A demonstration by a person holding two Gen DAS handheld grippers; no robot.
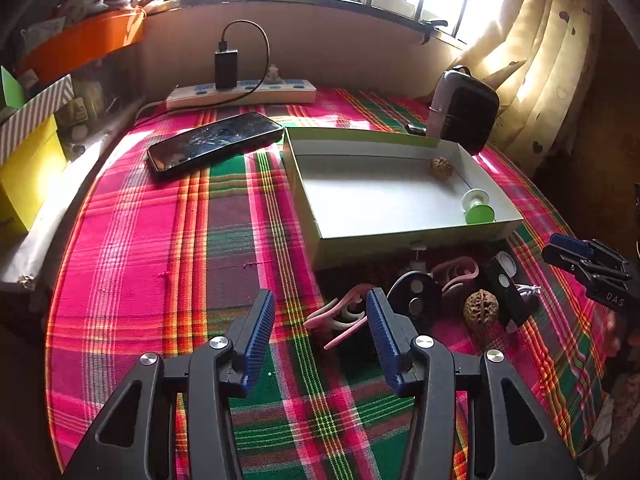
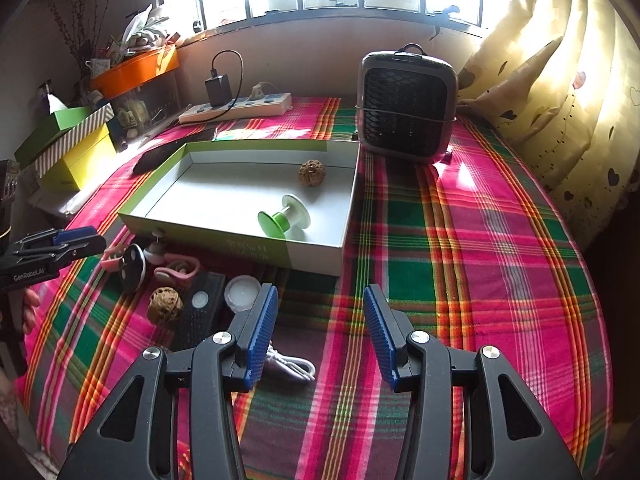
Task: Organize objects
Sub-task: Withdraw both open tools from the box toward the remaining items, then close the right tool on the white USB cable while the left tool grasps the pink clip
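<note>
A shallow white box (image 1: 400, 236) (image 2: 316, 252) with green edging lies on the plaid cloth. Inside it are a walnut (image 1: 441, 167) (image 2: 311, 173) and a green and white spool (image 1: 478, 207) (image 2: 283, 218). In front of the box lie a second walnut (image 1: 480, 306) (image 2: 165, 305), a black disc (image 1: 416, 294) (image 2: 132, 267), pink clips (image 1: 340, 320) (image 2: 176, 270), a black block (image 1: 506, 290) (image 2: 200, 312), a white cap (image 2: 241, 292) and a white cable (image 2: 292, 366). My left gripper (image 1: 320, 312) is open over the cloth, left of the clips. My right gripper (image 2: 320, 306) is open, empty, right of the cap.
A dark phone (image 1: 214, 140) lies left of the box. A power strip (image 1: 240, 94) (image 2: 236, 108) with a charger sits at the back wall. A small heater (image 2: 406, 104) (image 1: 462, 108) stands behind the box. Coloured boxes (image 2: 76, 140) stack at the left; a curtain (image 2: 560, 80) hangs on the right.
</note>
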